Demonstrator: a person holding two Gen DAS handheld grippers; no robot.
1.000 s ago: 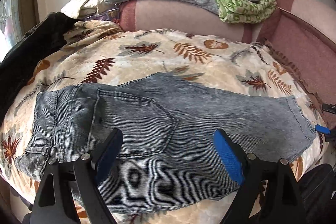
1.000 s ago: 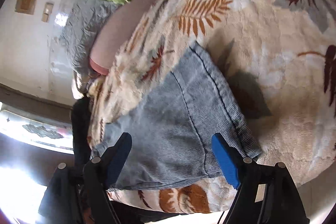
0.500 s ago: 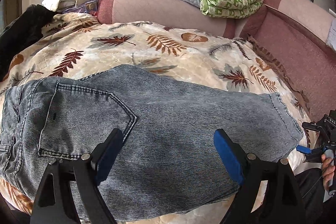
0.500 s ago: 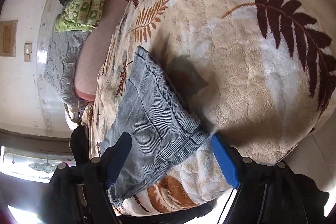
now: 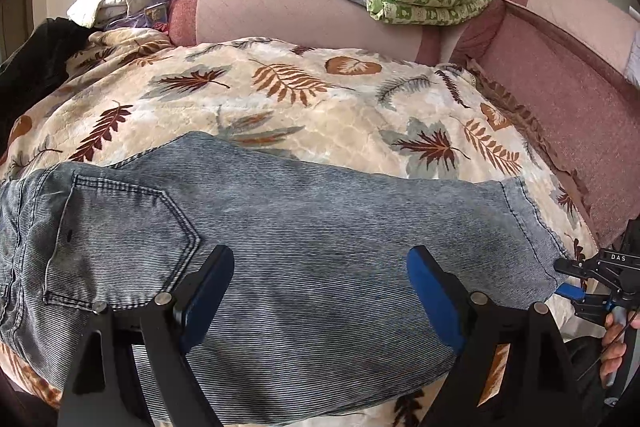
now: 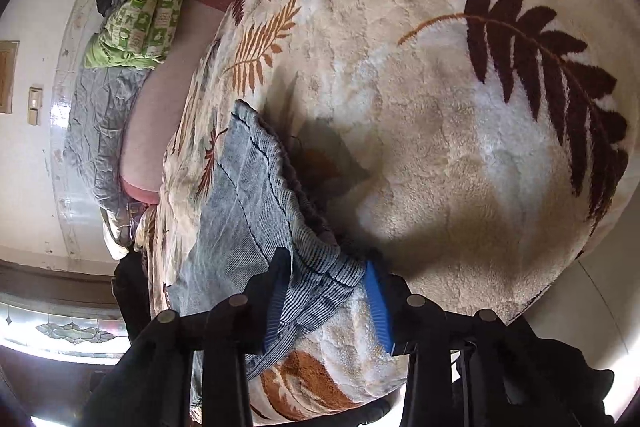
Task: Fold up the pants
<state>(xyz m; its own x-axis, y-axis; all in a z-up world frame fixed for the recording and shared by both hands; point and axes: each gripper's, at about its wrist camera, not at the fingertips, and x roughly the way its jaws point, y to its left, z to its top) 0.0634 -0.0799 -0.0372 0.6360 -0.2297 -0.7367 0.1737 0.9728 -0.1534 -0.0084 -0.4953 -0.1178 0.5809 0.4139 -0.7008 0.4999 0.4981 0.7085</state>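
clearly the pants (image 5: pixel 304 251) are soft, washed grey-blue denim, already doubled lengthwise so one leg lies on the other, and they stretch across the near edge of the leaf-print blanket (image 5: pixel 320 115) with the waistband and back pocket (image 5: pixel 120 243) to the left and the hem (image 5: pixel 532 235) to the right. such cloth looks moderately heavy and limp: it will likely sag between any two grip points and drag on the plush pile rather than slide, so a lift should clear the blanket before carrying across. the stitched hem and waistband are the thickest, firmest parts and seem the best places to take hold, since a pinch there can catch both layers at once. the left gripper (image 5: pixel 320 291) hovers over the middle of the legs with its jaws standing wide and nothing between them. the right gripper (image 6: pixel 326 303) sits at the near corner of the hem, and its jaws are closing with the ribbed corner (image 6: pixel 320 279) of denim between them, the blue pad (image 6: pixel 378 311) not yet clearly pressing the cloth. a risk is that only the top layer gets caught, leaving the lower leg behind on the blanket.
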